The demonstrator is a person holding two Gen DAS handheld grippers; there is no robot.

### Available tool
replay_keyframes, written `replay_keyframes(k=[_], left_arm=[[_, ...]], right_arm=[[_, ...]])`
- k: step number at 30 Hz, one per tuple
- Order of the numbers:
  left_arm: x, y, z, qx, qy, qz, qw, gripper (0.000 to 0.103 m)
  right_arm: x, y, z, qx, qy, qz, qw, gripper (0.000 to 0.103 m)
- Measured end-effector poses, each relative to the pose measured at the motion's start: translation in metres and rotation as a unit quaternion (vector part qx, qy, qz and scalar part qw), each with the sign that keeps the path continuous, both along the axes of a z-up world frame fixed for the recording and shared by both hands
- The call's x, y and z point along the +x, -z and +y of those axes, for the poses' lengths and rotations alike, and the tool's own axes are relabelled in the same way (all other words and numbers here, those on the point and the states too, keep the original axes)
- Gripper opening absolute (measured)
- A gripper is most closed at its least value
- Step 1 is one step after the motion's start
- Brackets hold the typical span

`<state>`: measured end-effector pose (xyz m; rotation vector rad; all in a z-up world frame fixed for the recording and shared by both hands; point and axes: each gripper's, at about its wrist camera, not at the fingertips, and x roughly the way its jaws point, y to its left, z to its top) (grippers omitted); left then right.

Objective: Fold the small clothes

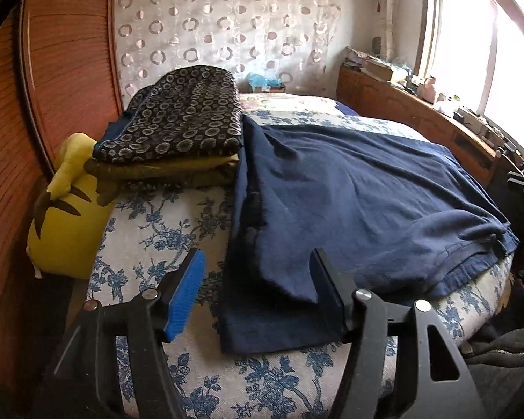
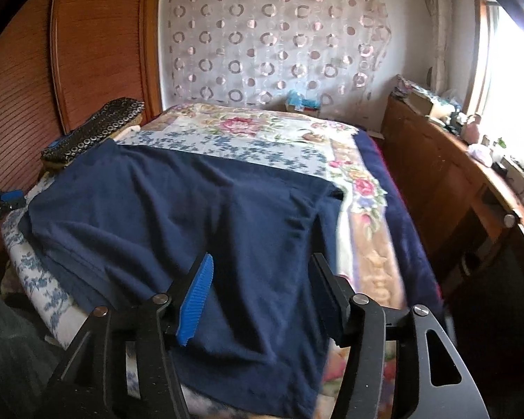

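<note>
A navy blue shirt (image 1: 349,192) lies spread on the bed, one part hanging toward the near edge. My left gripper (image 1: 258,262) is open and empty, its jaws straddling the shirt's near left portion just above the cloth. In the right wrist view the same shirt (image 2: 178,202) covers the bed's near half. My right gripper (image 2: 262,265) is open and empty over the shirt's near right part. The left gripper also shows in the right wrist view (image 2: 3,202) at the far left edge.
A stack of folded cloths (image 1: 181,122) with a dark ring-patterned one on top sits at the bed's left by a wooden wardrobe (image 1: 63,52). A yellow plush pillow (image 1: 66,216) leans there. A floral bedspread (image 2: 248,129) covers the bed. A cluttered wooden counter (image 2: 464,174) runs under the window.
</note>
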<state>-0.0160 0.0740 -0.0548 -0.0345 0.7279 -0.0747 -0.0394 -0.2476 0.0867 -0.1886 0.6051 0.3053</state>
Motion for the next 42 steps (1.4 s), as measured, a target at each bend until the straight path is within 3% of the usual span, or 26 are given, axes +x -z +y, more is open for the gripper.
replay_keyframes(k=[3,9,21,24,34,42], left_arm=[[0.002,0.004,0.001,0.003,-0.006,0.006,1.0000,0.063],[0.004,0.010,0.002,0.007,-0.012,0.019,0.9997,0.063],[0.004,0.018,0.007,0.001,-0.016,0.030,0.9994,0.063],[0.003,0.020,0.009,-0.008,-0.016,0.030,0.9994,0.063],[0.005,0.014,0.011,-0.028,-0.006,0.018,0.9994,0.051],[0.016,0.022,0.010,-0.026,-0.010,0.035,0.9990,0.050]], right_arm=[[0.016,0.022,0.015,0.010,-0.036,0.015,0.999,0.063],[0.045,0.054,0.049,0.017,-0.058,0.052,0.997,0.063],[0.073,0.080,0.063,0.001,-0.043,0.083,0.996,0.063],[0.067,0.084,0.069,-0.017,-0.047,0.054,0.997,0.066],[0.059,0.092,0.066,-0.010,-0.046,0.051,0.998,0.069],[0.059,0.089,0.061,-0.009,-0.047,0.051,0.998,0.069]])
